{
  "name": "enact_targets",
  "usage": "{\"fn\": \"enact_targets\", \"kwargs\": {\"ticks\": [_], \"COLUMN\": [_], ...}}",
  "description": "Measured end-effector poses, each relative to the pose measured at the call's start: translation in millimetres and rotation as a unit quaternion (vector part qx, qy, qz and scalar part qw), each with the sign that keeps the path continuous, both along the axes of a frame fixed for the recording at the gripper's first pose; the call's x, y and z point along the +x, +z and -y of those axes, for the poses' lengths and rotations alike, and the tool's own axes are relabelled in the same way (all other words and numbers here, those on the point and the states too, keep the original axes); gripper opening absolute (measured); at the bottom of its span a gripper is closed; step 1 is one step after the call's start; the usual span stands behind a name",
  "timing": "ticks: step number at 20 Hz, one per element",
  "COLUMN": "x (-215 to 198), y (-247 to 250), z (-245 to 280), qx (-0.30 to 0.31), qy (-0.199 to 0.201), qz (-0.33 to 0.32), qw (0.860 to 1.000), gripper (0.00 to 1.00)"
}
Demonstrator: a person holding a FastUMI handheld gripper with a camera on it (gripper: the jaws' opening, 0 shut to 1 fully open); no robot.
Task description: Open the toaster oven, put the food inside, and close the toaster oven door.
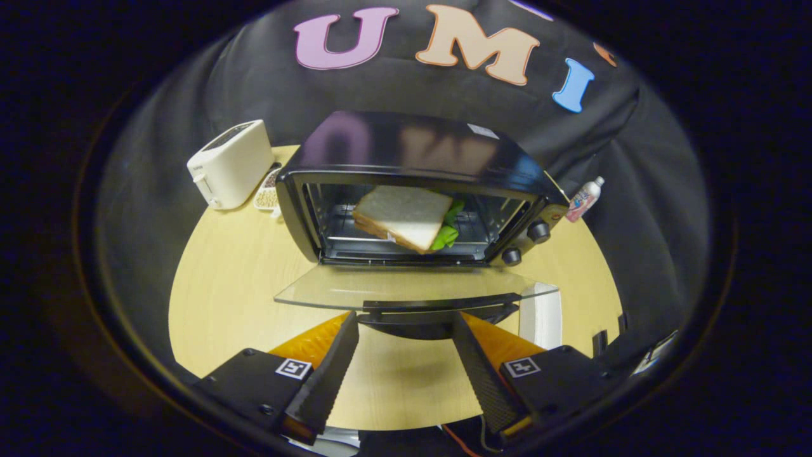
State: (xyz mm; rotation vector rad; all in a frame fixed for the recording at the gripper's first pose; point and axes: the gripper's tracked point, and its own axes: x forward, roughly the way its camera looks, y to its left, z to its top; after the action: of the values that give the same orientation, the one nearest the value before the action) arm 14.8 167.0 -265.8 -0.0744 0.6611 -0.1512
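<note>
Fingers [406,327] spread wide, nothing pinched between them, tips reaching just under the near edge of the lowered glass door [412,289]. Black ribbed pads [333,362] facing inward, orange side panels behind them, a square marker on each finger base. Door handle [438,306], a dark bar, lying along the door's near edge, right between and just ahead of the fingertips; contact with the handle not clear.

Toaster oven [419,190] standing open on the pale wooden tabletop [222,279], door folded down flat toward the fingers. Sandwich [403,216] inside the oven cavity, resting on the rack, white bread on top, green lettuce poking out at its right side. Two black knobs [538,231] on the oven's right front panel, one above the other.

White pop-up toaster [231,162] on the far left of the tabletop, well apart from the oven's left wall. Small dish with pale round bits [266,193] between the toaster and the oven. Small bottle with a pink label [583,198] to the far right, beyond the oven's right side. White object [542,314] just right of the door's near corner, too blurred to identify.
</note>
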Motion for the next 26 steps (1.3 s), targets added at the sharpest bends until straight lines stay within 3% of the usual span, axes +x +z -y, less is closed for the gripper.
{"fn": "enact_targets", "kwargs": {"ticks": [9, 22, 26], "x": [10, 78, 93], "y": [12, 68, 93], "z": [0, -1, -25], "qx": [-0.020, -0.024, 0.024], "qy": [0.007, 0.008, 0.039], "qz": [0.005, 0.114, 0.138], "qw": [1.000, 0.993, 0.989], "gripper": [0.94, 0.96, 0.96]}}
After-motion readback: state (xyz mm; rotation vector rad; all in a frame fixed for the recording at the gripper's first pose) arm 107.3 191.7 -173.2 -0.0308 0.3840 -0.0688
